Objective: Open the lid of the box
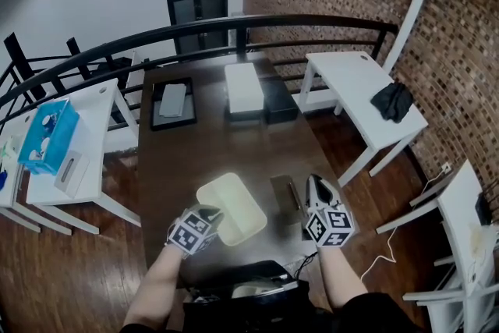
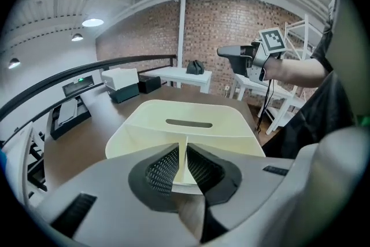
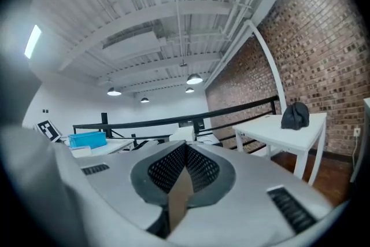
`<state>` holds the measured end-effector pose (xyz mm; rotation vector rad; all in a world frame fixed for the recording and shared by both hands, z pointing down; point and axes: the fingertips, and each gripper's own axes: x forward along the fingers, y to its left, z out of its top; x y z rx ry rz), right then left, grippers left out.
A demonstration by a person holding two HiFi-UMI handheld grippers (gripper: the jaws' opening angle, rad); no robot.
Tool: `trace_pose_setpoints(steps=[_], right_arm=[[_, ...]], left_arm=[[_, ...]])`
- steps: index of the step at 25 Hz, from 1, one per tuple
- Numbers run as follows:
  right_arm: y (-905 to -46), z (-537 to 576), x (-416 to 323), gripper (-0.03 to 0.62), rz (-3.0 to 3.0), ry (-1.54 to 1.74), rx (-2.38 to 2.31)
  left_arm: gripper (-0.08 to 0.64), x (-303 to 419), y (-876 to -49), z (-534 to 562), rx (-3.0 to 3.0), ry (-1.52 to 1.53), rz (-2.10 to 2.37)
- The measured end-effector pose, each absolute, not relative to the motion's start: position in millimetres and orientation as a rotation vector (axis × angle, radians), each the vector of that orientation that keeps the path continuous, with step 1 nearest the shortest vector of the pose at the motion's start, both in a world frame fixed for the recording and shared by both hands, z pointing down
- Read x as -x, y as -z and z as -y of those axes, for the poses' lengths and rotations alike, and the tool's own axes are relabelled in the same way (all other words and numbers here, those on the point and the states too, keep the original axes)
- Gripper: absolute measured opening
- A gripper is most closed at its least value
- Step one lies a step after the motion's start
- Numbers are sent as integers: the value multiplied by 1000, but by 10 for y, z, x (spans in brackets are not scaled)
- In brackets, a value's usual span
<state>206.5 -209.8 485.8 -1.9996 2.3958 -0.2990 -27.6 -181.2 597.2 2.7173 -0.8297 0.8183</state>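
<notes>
A cream plastic lid [image 1: 232, 207] with a slot in it lies on the dark wooden table [image 1: 210, 148], near its front edge. My left gripper [image 1: 210, 216] is at the lid's near left corner. In the left gripper view the lid's thin upright rim [image 2: 186, 153] stands between the mesh pads [image 2: 165, 168], with a small gap beside it; the jaws are slightly open. My right gripper [image 1: 315, 183] is held above the table to the right of the lid and points up and away. Its pads [image 3: 199, 168] meet at the tips. A flat dark brown piece [image 1: 285, 195] lies between lid and right gripper.
At the table's far end sit a white box [image 1: 244, 88], a black box [image 1: 278, 99] and a black tray [image 1: 173, 103]. White side tables stand left and right; a blue box [image 1: 48, 135] is on the left one, a black bag [image 1: 392, 100] on the right. A black railing [image 1: 195, 31] runs behind.
</notes>
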Motion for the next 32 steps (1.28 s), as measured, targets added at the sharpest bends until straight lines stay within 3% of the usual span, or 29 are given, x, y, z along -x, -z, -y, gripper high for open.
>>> trace_pose_setpoints(steps=[7,17,32], right_arm=[[-4557,2077,-1799,3,-2449,195,1951],[-4482,1865,-1825,2,-2432,198,1921],[-4788,1535,-2216,0,-2348,310,2005]], left_arm=[[21,610,-5092,1888,-2845,-290,1037],[20,1821,-4185,1497,-2568,577,1463],[18,2290,-4437,1241,-2405,572,1592]])
